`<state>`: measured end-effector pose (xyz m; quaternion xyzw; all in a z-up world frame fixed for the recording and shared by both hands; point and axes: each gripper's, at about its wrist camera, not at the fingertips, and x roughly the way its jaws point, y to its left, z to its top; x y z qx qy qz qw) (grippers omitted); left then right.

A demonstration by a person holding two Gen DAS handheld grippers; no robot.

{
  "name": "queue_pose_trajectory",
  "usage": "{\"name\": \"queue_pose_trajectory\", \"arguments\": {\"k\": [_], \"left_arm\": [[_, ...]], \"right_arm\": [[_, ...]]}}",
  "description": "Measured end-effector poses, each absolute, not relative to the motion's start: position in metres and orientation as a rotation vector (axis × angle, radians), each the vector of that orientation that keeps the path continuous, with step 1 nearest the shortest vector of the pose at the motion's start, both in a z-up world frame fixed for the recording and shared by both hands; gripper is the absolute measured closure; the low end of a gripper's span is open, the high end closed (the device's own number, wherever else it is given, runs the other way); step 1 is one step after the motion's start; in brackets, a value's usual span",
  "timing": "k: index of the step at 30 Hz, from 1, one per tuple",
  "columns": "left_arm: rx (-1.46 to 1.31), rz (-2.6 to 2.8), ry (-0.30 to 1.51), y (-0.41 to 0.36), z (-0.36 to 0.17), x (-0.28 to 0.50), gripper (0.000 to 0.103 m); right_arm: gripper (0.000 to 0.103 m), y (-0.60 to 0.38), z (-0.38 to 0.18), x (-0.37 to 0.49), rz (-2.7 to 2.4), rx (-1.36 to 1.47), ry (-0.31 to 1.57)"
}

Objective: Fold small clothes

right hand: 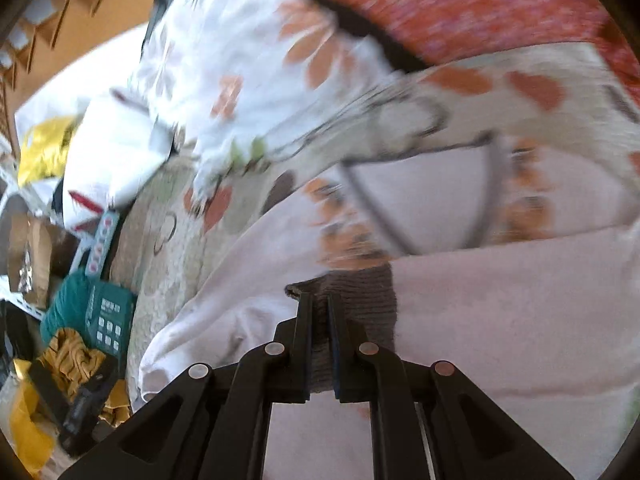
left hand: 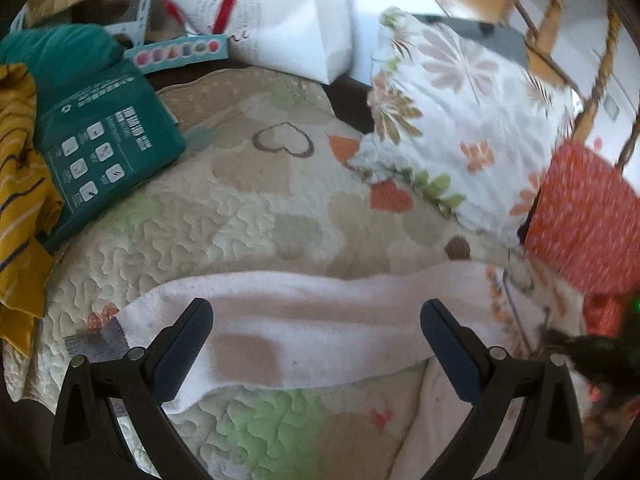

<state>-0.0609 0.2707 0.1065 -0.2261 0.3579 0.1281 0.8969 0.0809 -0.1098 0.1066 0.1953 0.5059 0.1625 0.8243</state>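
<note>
The right gripper (right hand: pixel 318 304) is clamped on only the grey cuff (right hand: pixel 356 292) of the pale pink garment (left hand: pixel 288 320), so a quick pull could slip that narrow bit of knit out, or drag the whole piece askew across the quilt (left hand: pixel 248 208). The garment lies in a band across the quilt's near edge. The left gripper (left hand: pixel 316 316) hovers just above it, jaws wide apart, gripping nothing.

Motion blur smears the floral pillow (right hand: pixel 240 60) and red cloth (right hand: pixel 480 8).
</note>
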Motion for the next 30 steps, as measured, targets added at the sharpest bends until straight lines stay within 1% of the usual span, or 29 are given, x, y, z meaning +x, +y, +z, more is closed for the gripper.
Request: {"name": "queue_pose_trajectory", "arguments": {"k": [7, 13, 14, 15, 16, 17, 19, 21, 22, 24, 27, 30], "left_arm": [[-0.567, 0.268, 0.733, 0.297, 0.109, -0.064, 0.000], [-0.611, 0.335, 0.723, 0.324, 0.107, -0.071, 0.000], [-0.619, 0.346, 0.721, 0.329, 0.107, -0.073, 0.000], [-0.631, 0.366, 0.716, 0.337, 0.107, -0.076, 0.000], [-0.645, 0.398, 0.706, 0.347, 0.108, -0.081, 0.000], [-0.652, 0.431, 0.696, 0.355, 0.108, -0.087, 0.000], [-0.646, 0.533, 0.672, 0.374, 0.112, -0.100, 0.000], [-0.630, 0.639, 0.643, 0.390, 0.117, -0.115, 0.000], [-0.618, 0.717, 0.621, 0.401, 0.120, -0.127, 0.000], [-0.612, 0.799, 0.591, 0.414, 0.124, -0.143, 0.000], [-0.618, 0.905, 0.531, 0.434, 0.130, -0.172, 0.000], [-0.654, 0.965, 0.484, 0.450, 0.132, -0.194, 0.000]], "right_arm": [[0.095, -0.016, 0.068, 0.117, 0.390, 0.335, 1.141], [0.096, 0.028, 0.027, 0.135, 0.421, 0.303, 1.242], [0.094, 0.034, 0.022, 0.136, 0.419, 0.294, 1.255], [0.089, 0.039, 0.018, 0.137, 0.419, 0.284, 1.267], [0.087, 0.044, 0.015, 0.137, 0.417, 0.270, 1.273], [0.083, 0.049, 0.018, 0.135, 0.417, 0.247, 1.264], [0.079, 0.060, 0.035, 0.126, 0.452, 0.194, 1.216], [0.071, 0.075, 0.056, 0.109, 0.505, 0.119, 1.151], [0.069, 0.085, 0.066, 0.097, 0.546, 0.082, 1.125], [0.063, 0.108, 0.081, 0.072, 0.649, 0.010, 1.092], [0.057, 0.148, 0.089, 0.025, 0.820, -0.112, 1.061], [0.055, 0.189, 0.084, -0.026, 0.968, -0.247, 1.014]]}}
